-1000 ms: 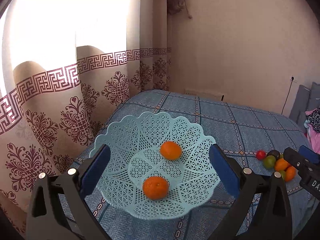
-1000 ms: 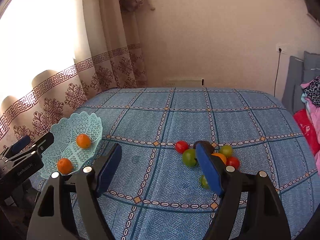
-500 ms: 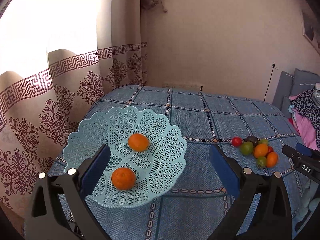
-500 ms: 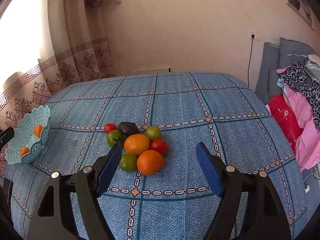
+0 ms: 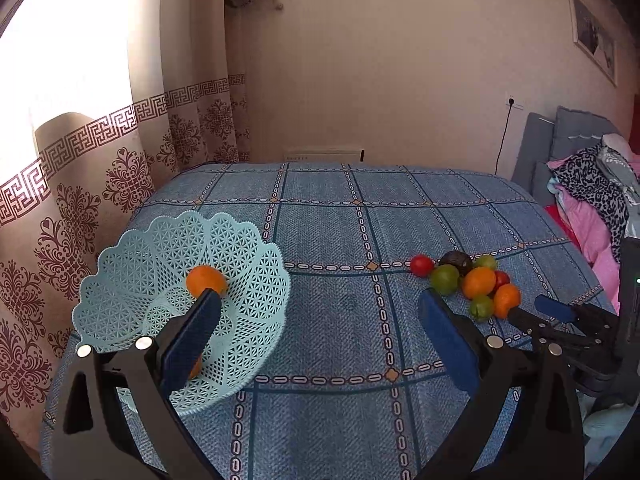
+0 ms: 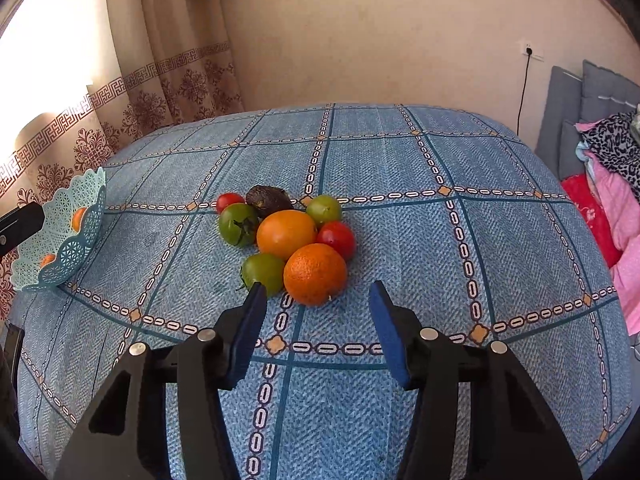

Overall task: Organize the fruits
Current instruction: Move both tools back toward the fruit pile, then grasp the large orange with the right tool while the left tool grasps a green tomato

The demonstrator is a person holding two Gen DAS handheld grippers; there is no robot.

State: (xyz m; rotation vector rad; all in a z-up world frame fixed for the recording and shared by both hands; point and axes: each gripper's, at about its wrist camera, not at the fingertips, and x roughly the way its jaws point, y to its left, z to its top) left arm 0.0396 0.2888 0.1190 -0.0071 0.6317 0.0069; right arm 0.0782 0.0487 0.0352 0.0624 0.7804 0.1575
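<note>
A pale blue lattice basket (image 5: 248, 304) (image 6: 86, 236) sits at the table's left edge and holds two oranges (image 5: 205, 279); one is mostly hidden behind my left finger. A pile of fruit lies on the blue checked cloth: a rough orange (image 6: 315, 274) nearest me, a smooth orange (image 6: 286, 233), red tomatoes (image 6: 337, 238), green tomatoes (image 6: 263, 272) and a dark avocado (image 6: 268, 199). My right gripper (image 6: 318, 300) is open, its blue pads just short of the rough orange on either side. My left gripper (image 5: 320, 312) is open above the cloth, right of the basket.
The round table (image 6: 460, 248) drops off on all sides. A patterned curtain (image 5: 120, 152) hangs close behind the basket at left. Bedding and pillows (image 5: 592, 200) are piled at right. A wall with a socket and cable (image 6: 524, 80) stands behind.
My right gripper has swung right and come down close to the fruit pile. My left gripper has turned right, away from the basket, so that the pile and the right gripper show in its view.
</note>
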